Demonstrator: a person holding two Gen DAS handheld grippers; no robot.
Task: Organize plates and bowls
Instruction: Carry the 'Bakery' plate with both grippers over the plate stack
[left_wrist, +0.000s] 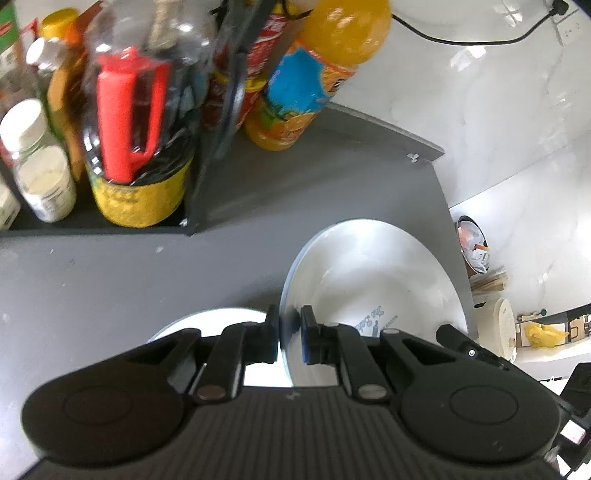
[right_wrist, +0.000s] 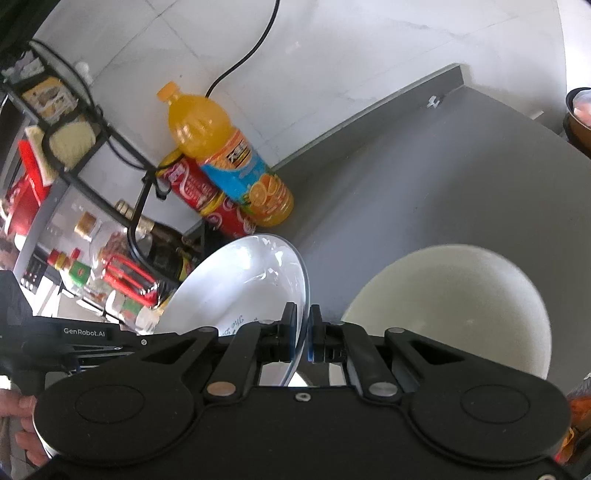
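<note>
Looking along my left gripper (left_wrist: 289, 338), I see its jaws pinched tight on the near rim of a white plate (left_wrist: 373, 280), which stands tilted over the grey counter (left_wrist: 110, 277). Another white dish (left_wrist: 207, 325) lies just left of my fingers, partly hidden. A rack (left_wrist: 110, 225) of bottles and an orange juice bottle (left_wrist: 314, 74) stand beyond. Through my right gripper (right_wrist: 303, 338), the jaws are likewise clamped on a rim of that tilted white plate (right_wrist: 240, 288), with my left gripper (right_wrist: 85, 334) reaching in from the left. A cream bowl (right_wrist: 454, 306) sits just right of my fingers.
</note>
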